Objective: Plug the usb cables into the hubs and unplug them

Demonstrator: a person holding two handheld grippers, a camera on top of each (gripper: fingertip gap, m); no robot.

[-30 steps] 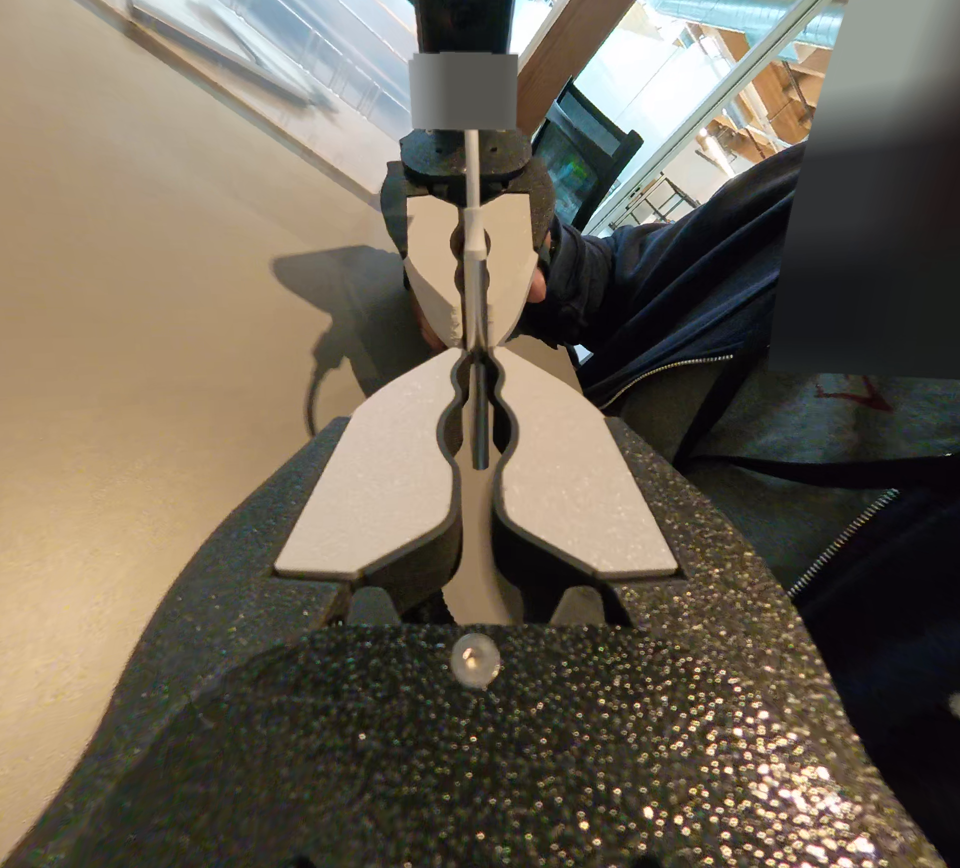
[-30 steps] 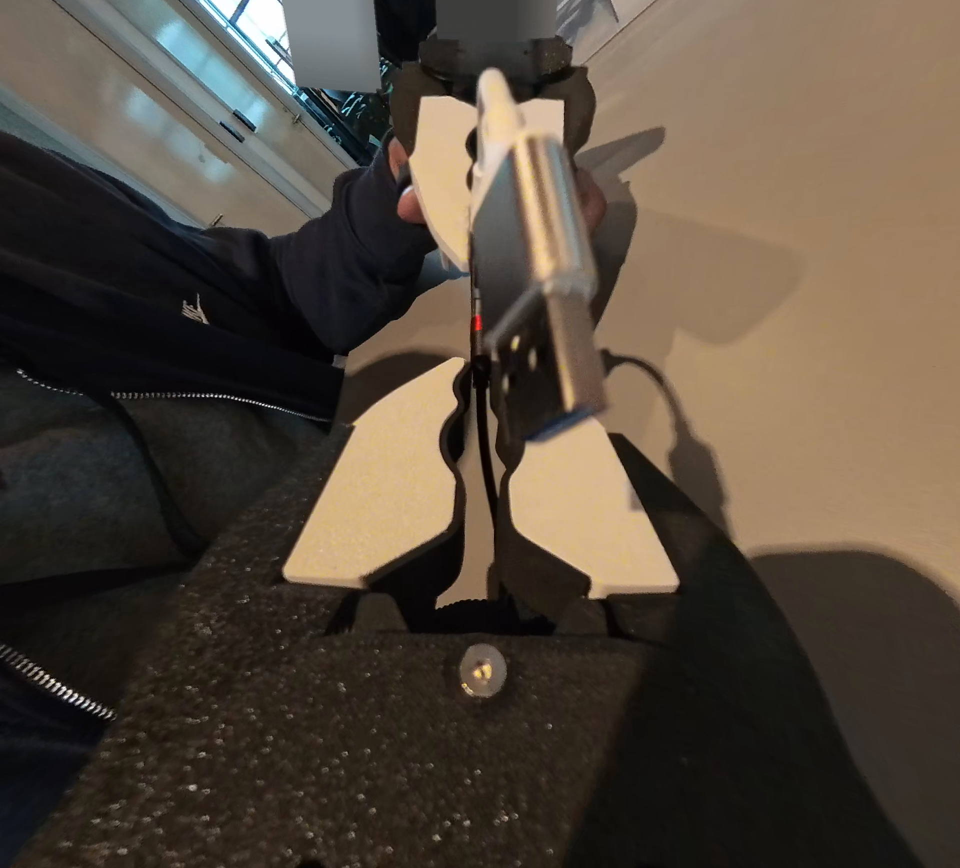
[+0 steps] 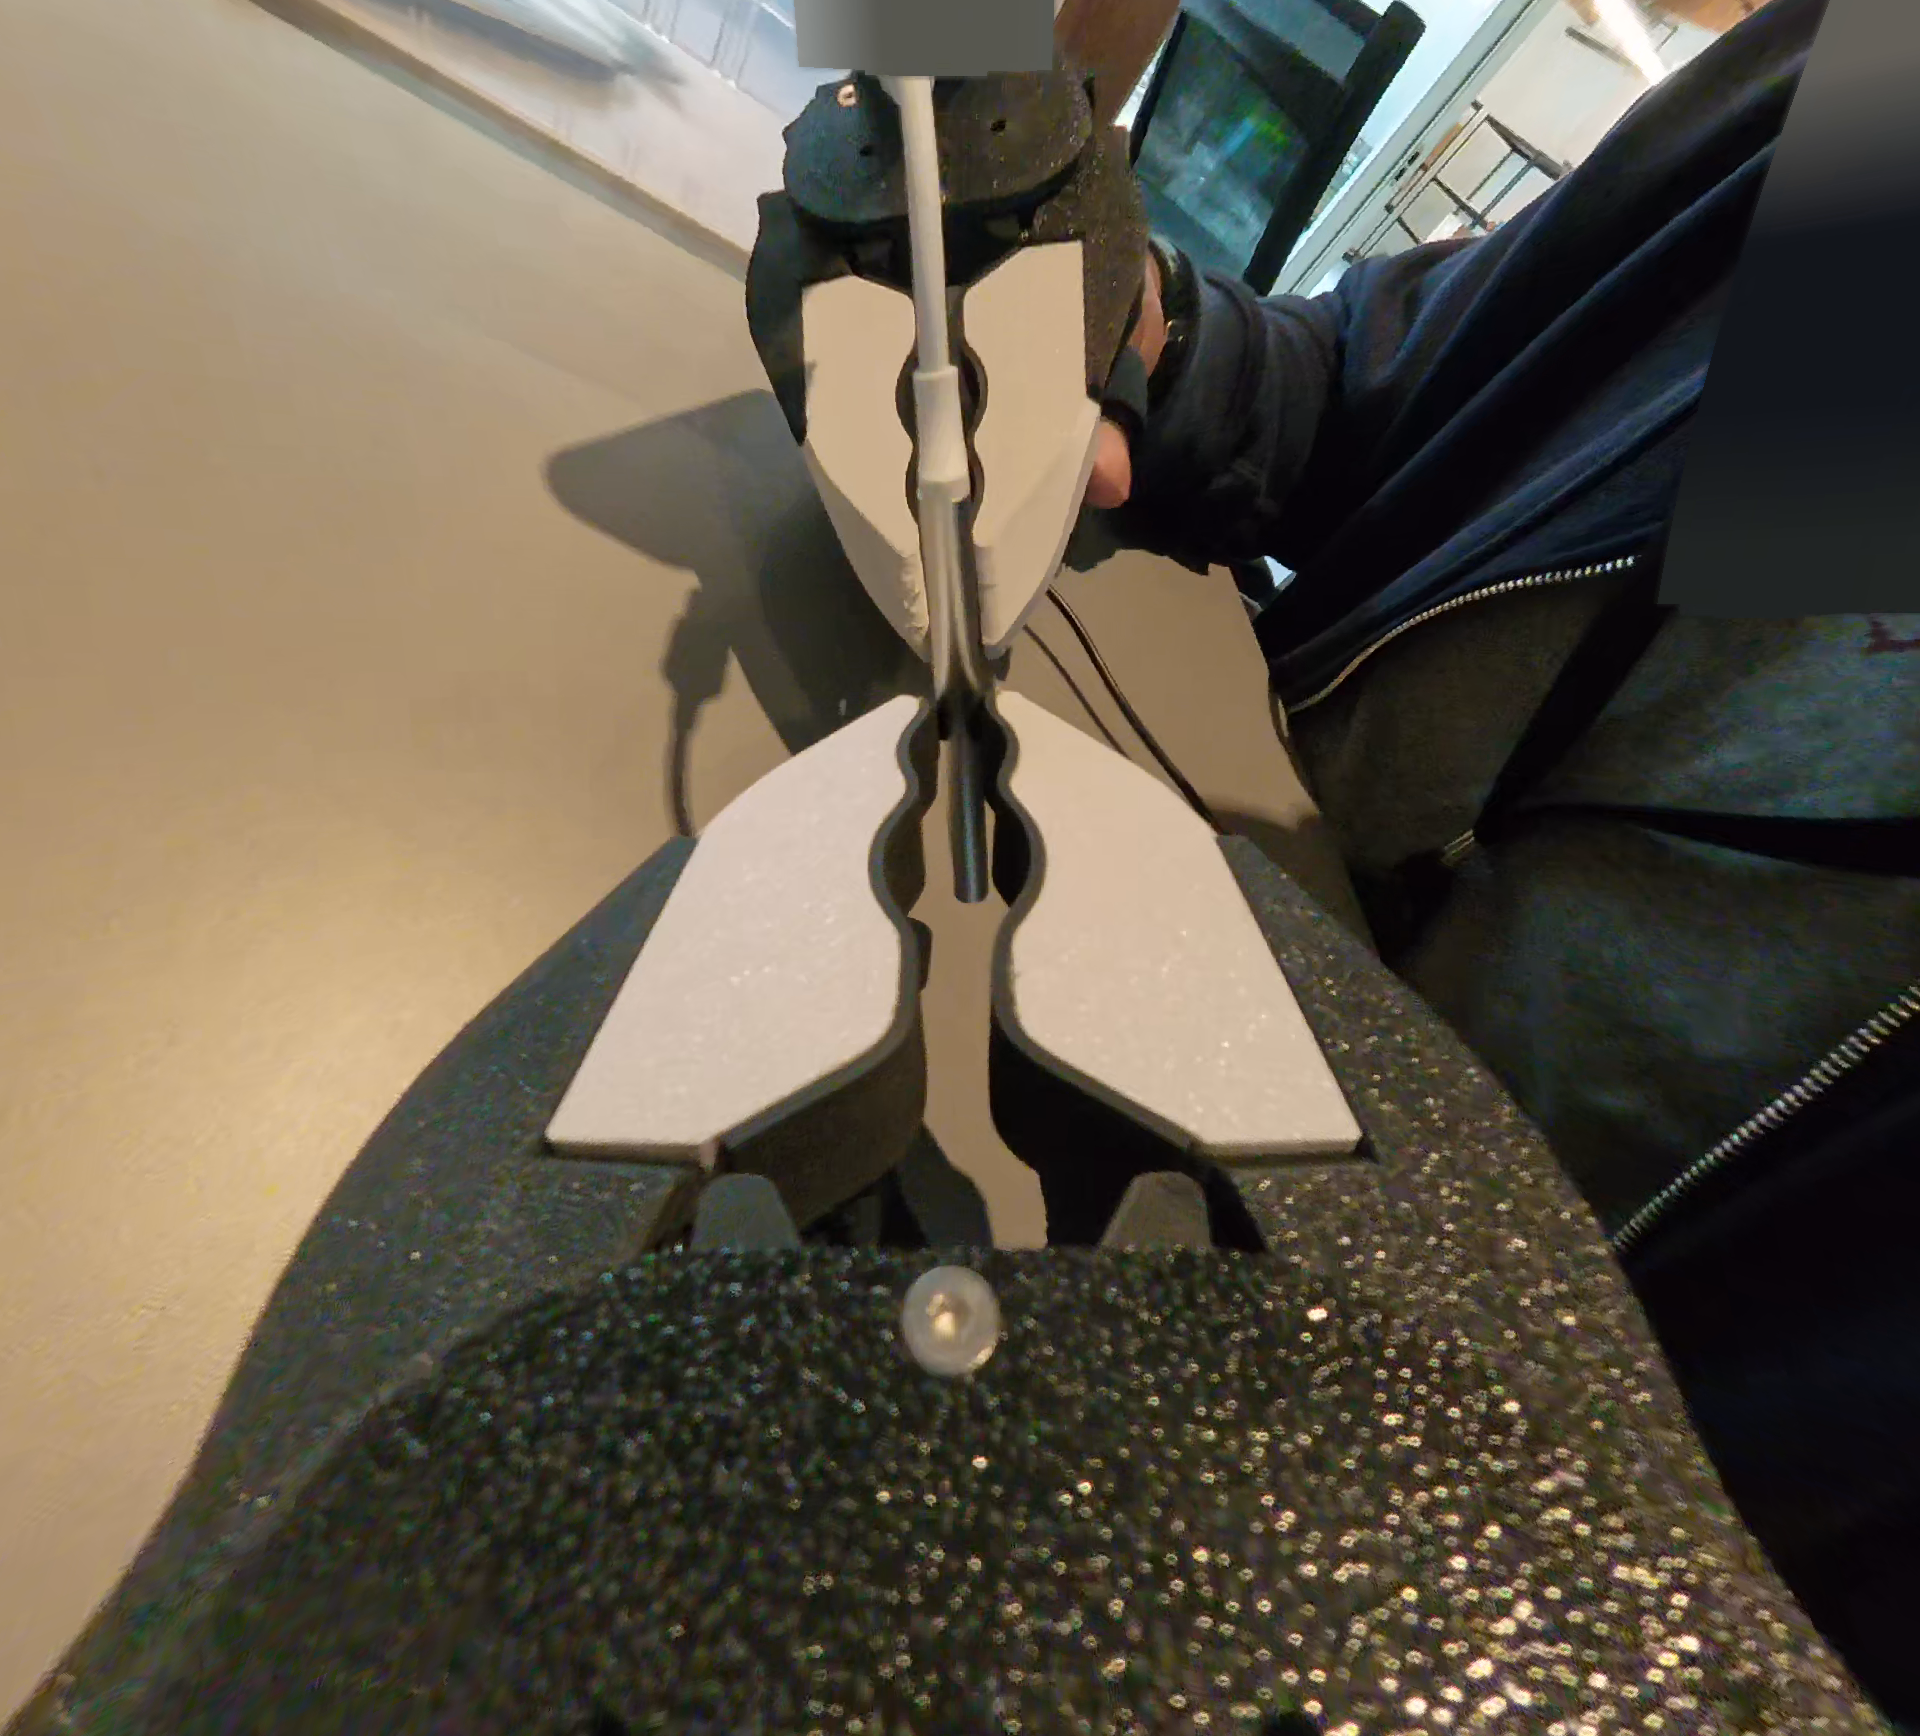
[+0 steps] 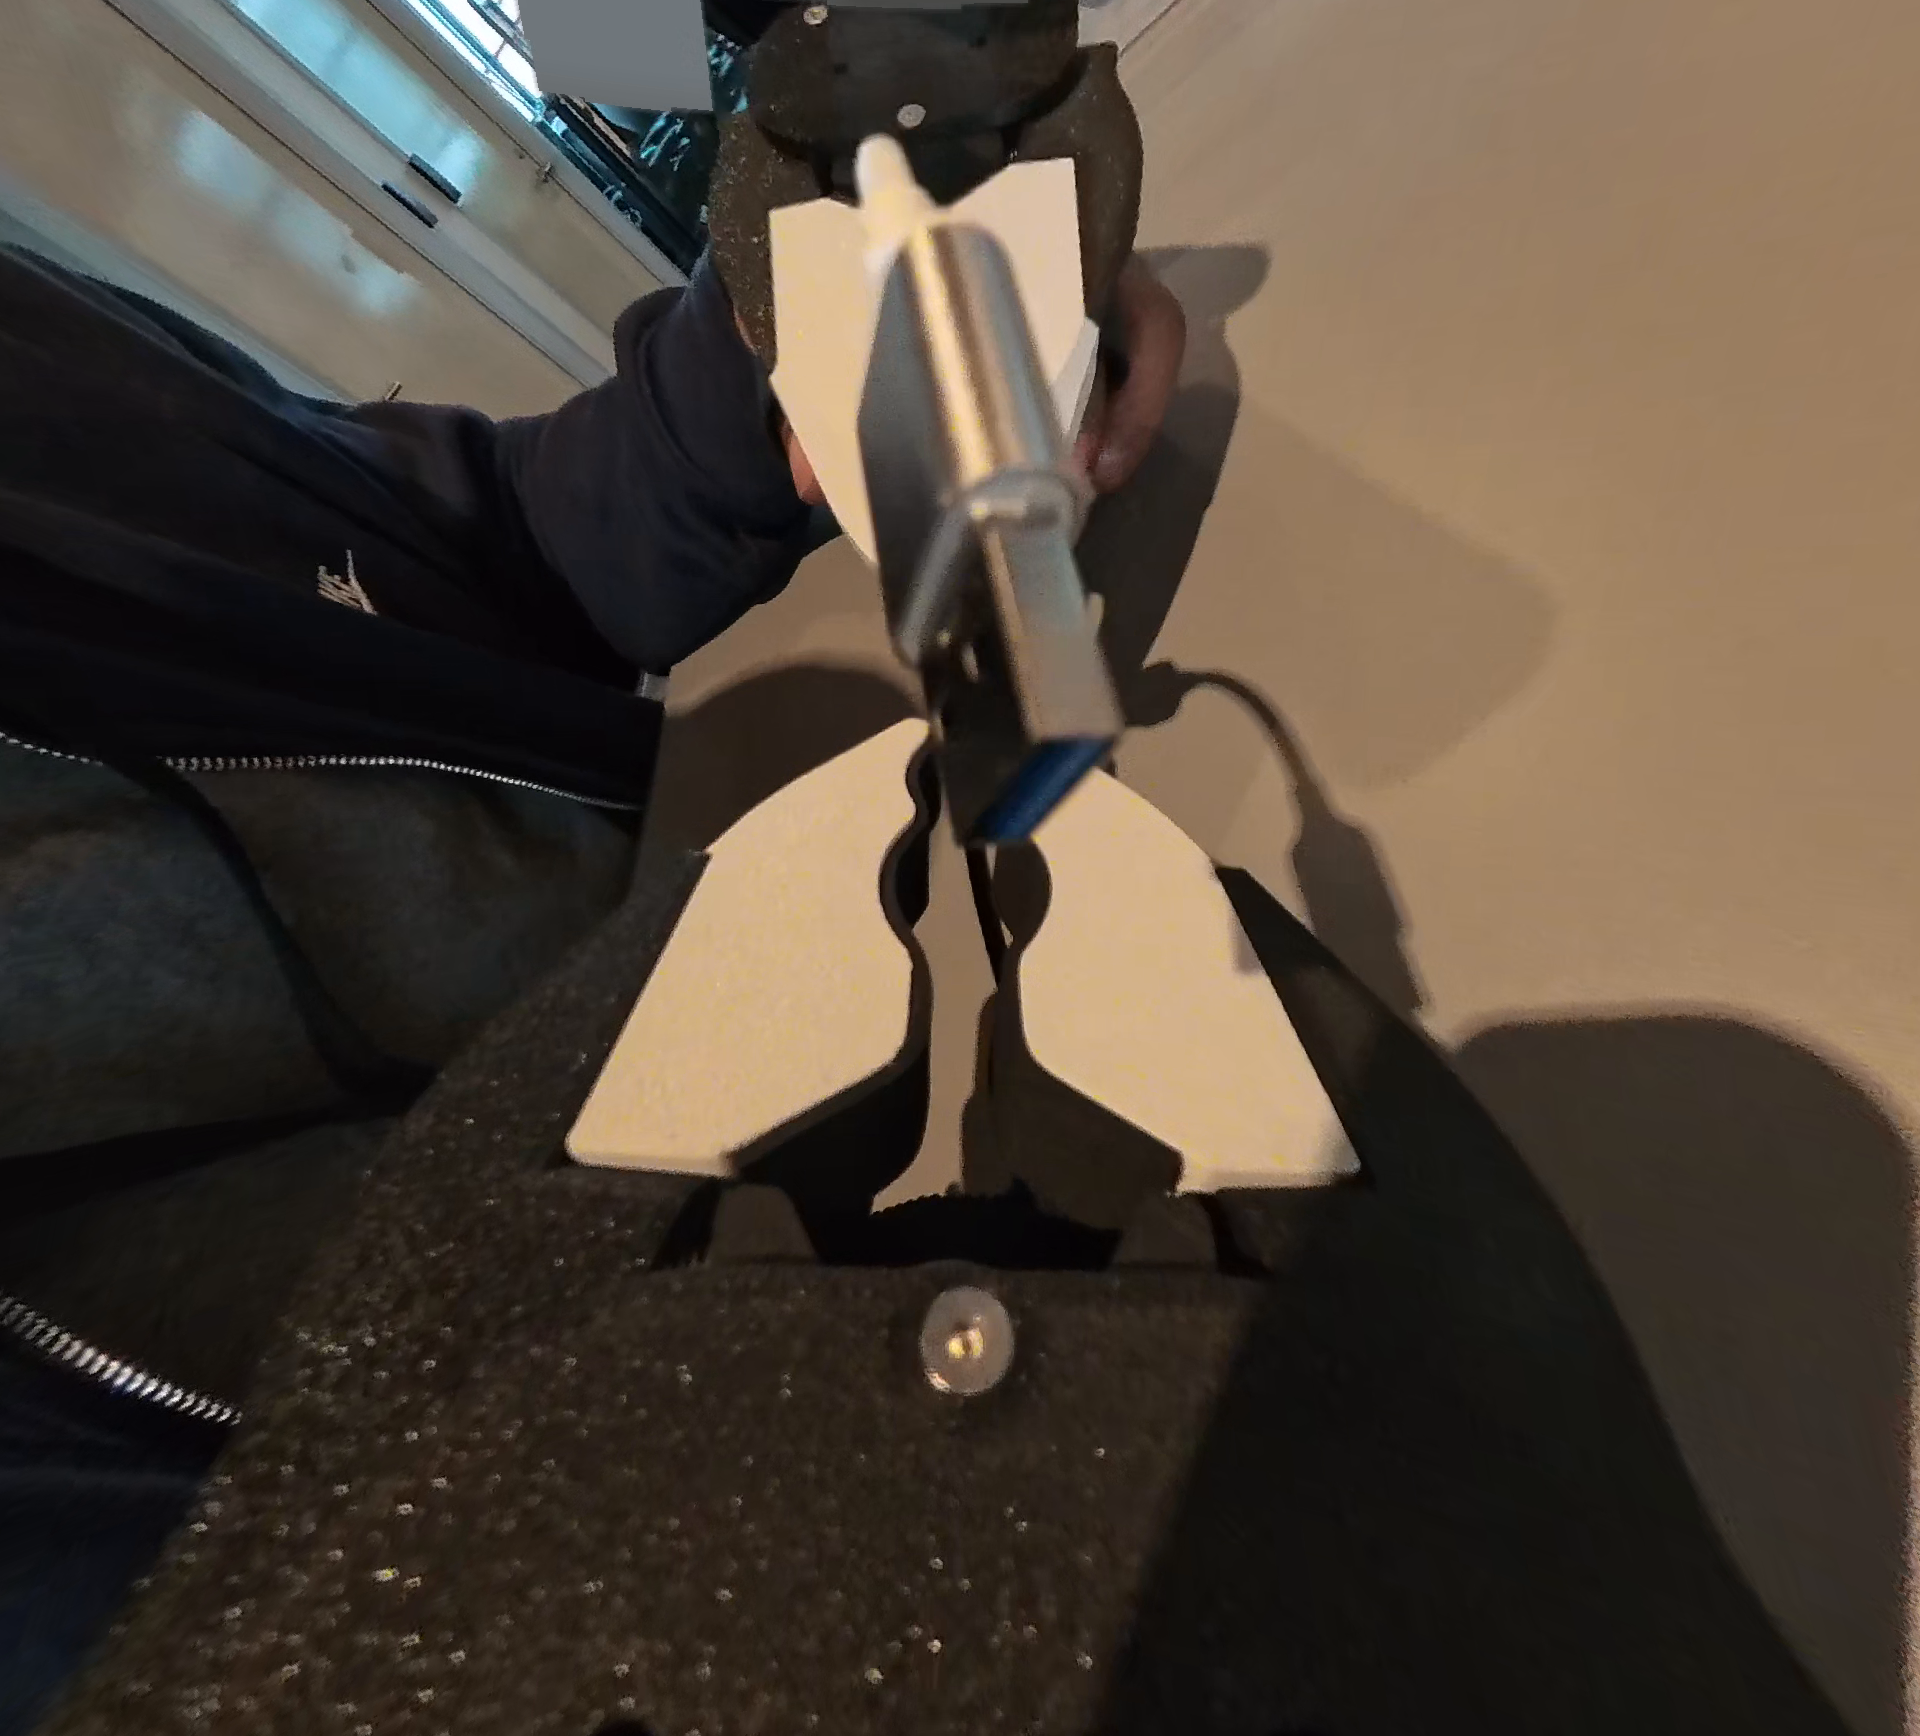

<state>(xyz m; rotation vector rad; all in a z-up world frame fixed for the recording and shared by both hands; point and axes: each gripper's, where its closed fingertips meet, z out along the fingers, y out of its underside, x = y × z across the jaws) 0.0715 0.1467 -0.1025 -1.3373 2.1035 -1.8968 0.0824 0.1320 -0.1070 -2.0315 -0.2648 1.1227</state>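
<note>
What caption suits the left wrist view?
Left gripper pinching a thin black USB plug, tip to tip with right gripper holding a silver metal hub on white cable.

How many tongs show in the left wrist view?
2: the left tongs near the camera, shut on a black plug; the right tongs just beyond, shut on the hub.

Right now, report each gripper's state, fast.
Left gripper: closed on a thin black piece, seen edge-on.
Right gripper: closed on a black cable.
</note>
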